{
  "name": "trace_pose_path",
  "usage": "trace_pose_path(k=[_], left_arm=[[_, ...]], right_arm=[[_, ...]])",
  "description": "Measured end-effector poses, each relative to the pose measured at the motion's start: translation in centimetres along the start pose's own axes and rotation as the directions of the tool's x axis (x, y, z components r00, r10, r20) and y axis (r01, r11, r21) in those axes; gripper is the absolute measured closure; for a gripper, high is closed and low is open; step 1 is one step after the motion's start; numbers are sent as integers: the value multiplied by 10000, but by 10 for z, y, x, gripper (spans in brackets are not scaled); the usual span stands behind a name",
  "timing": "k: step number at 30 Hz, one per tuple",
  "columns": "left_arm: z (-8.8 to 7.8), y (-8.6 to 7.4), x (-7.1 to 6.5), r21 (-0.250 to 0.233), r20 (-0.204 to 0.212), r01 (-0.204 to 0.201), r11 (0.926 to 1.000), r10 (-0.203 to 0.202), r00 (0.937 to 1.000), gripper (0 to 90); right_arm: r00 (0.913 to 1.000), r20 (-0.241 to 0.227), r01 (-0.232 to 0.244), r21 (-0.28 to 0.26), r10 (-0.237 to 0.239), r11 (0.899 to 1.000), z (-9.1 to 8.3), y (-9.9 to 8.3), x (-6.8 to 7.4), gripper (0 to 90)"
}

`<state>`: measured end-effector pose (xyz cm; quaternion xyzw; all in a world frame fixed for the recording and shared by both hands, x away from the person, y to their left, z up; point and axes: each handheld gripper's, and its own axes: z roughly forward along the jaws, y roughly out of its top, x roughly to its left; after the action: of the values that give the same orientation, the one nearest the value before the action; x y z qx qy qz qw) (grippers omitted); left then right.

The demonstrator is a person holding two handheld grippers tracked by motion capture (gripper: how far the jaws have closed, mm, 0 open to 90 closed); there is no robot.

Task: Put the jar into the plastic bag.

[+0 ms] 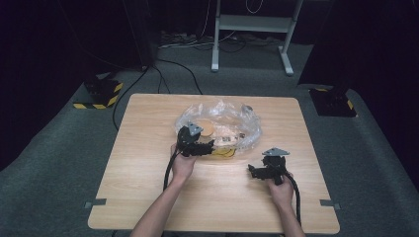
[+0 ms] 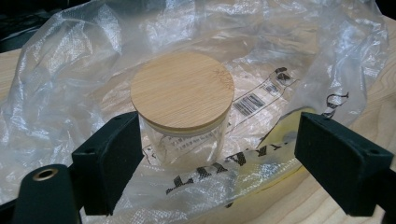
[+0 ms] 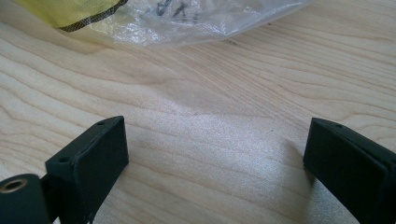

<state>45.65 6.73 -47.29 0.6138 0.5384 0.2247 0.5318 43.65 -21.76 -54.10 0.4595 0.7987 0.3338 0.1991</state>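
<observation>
Both jaws of my left gripper (image 2: 219,163) stand spread around a glass jar (image 2: 187,140) with a wooden lid (image 2: 182,90), inside the clear plastic bag (image 2: 70,84) mid-table. I see my right gripper (image 3: 215,154) spread wide over bare table (image 3: 210,93), pinching nothing.

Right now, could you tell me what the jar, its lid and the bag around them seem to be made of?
The jar looks like clear glass, though clear plastic is possible: you see the printed label through its smooth wall. Its lid seems to be bamboo or light wood, matt, with fine straight grain. The bag is thin clear plastic film, glossy and crinkled, with black print and a yellow strip.
</observation>
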Motion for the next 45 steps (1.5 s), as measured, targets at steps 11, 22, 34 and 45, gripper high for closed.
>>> trace_pose_path(k=[11, 22, 34, 45], left_arm=[[-18, -1, -1, -234, 116, 107, 9997, -104, 9999, 154], [-30, 0, -3, -427, 209, 281, 9987, -272, 9994, 155], [-42, -3, -9, -533, 406, 155, 9985, -133, 9991, 155], [-54, -13, -8, -512, 396, 72, 9987, -51, 9992, 155]], right_arm=[[10000, -1, 1, 0, -1, 10000, 0, 0, 0, 62], [10000, -3, 1, 0, -1, 10000, 0, 0, 0, 62], [10000, 1, 1, 1, -1, 10000, 0, 0, 0, 62], [10000, 0, -4, 1, 4, 10000, 0, 0, 0, 62]])
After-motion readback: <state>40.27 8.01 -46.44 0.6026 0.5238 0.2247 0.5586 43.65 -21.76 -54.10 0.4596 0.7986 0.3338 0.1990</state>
